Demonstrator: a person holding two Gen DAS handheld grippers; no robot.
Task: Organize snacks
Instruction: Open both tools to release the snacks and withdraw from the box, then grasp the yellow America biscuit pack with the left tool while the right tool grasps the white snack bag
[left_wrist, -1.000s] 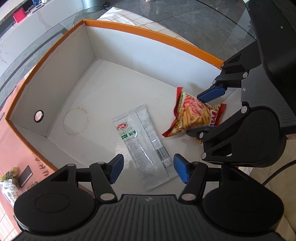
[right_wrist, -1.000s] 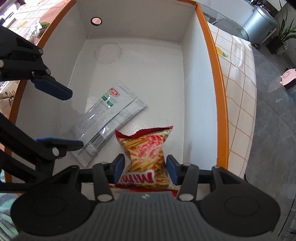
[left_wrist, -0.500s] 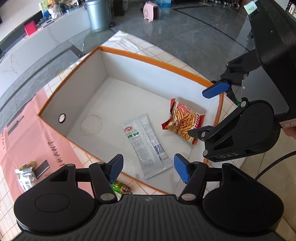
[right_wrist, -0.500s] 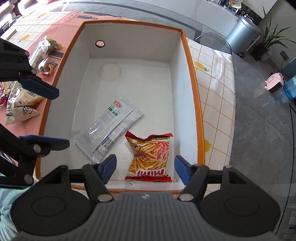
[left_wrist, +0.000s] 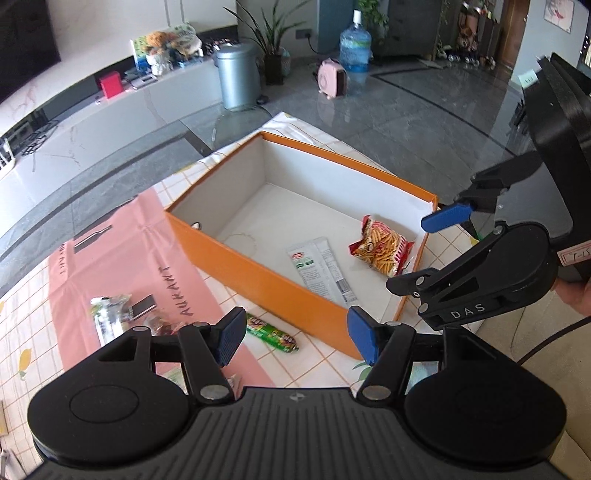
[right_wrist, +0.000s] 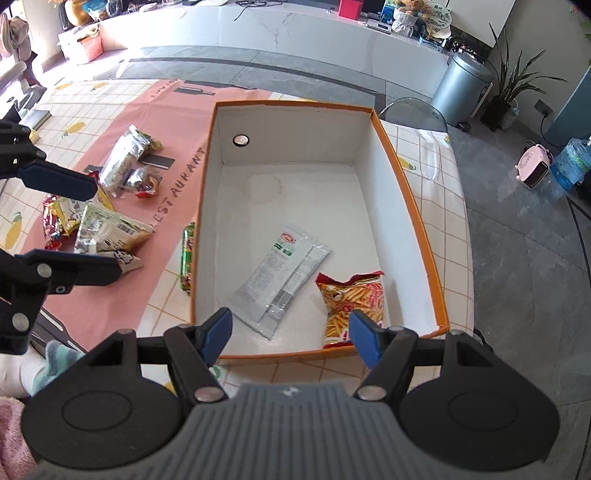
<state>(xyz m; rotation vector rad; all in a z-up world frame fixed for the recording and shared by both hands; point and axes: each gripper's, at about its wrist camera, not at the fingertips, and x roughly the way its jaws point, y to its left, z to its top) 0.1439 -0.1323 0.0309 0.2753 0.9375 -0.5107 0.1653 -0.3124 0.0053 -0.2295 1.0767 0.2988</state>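
Note:
An orange box (right_wrist: 402, 184) with a white inside holds a white sachet (right_wrist: 280, 277) and a red chips bag (right_wrist: 352, 302). The box (left_wrist: 258, 273), sachet (left_wrist: 319, 269) and chips bag (left_wrist: 382, 251) also show in the left wrist view. My right gripper (right_wrist: 290, 332) is open and empty above the box's near edge. My left gripper (left_wrist: 295, 338) is open and empty, raised beside the box. A green sausage snack (left_wrist: 271, 332) lies on the table just outside the box, below the left gripper. It also shows in the right wrist view (right_wrist: 187, 258).
Several loose snack packets (right_wrist: 110, 221) lie on the pink tablecloth (right_wrist: 155, 122) left of the box, with a clear bag (right_wrist: 125, 158) further back. The table edge drops to a grey floor with a bin (right_wrist: 461, 88) and a water bottle (left_wrist: 354, 46).
Both grippers have lifted up and back out of the box, empty. The right gripper let go of the chips bag, which now lies in the box beside the sachet.

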